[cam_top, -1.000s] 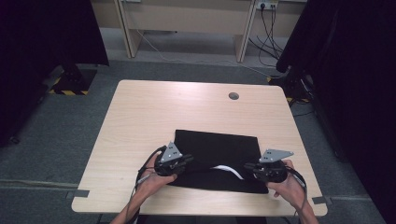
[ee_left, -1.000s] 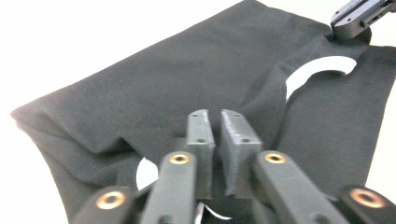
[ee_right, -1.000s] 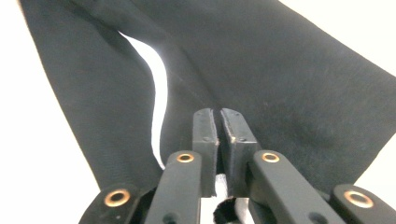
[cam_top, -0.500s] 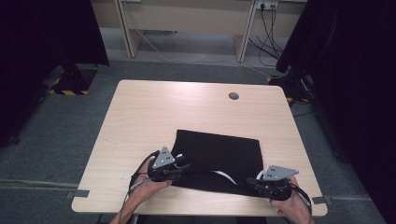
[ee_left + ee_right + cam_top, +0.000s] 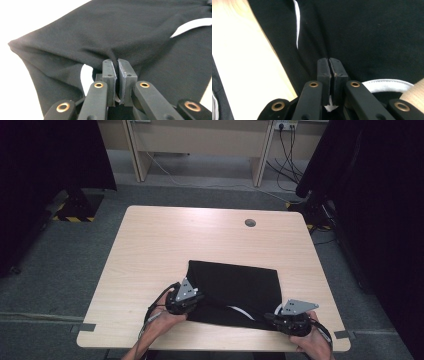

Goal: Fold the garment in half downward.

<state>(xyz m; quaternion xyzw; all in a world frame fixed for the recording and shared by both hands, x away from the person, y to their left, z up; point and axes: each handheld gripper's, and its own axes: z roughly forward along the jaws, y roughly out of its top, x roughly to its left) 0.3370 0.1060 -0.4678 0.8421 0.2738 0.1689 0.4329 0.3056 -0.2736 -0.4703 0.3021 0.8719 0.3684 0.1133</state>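
The black cloth [image 5: 235,292] lies on the worktop [image 5: 200,240], near the person. Both grippers — left [image 5: 184,301], right [image 5: 292,321] — pinch its near edge, fingers tight. Best to lift both together, slowly.

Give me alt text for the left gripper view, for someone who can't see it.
The left gripper, its two black jaws closed together, pinches a raised fold of a black garment that spreads away from it. A white strip shows on the fabric at upper right, over a bright, washed-out table.
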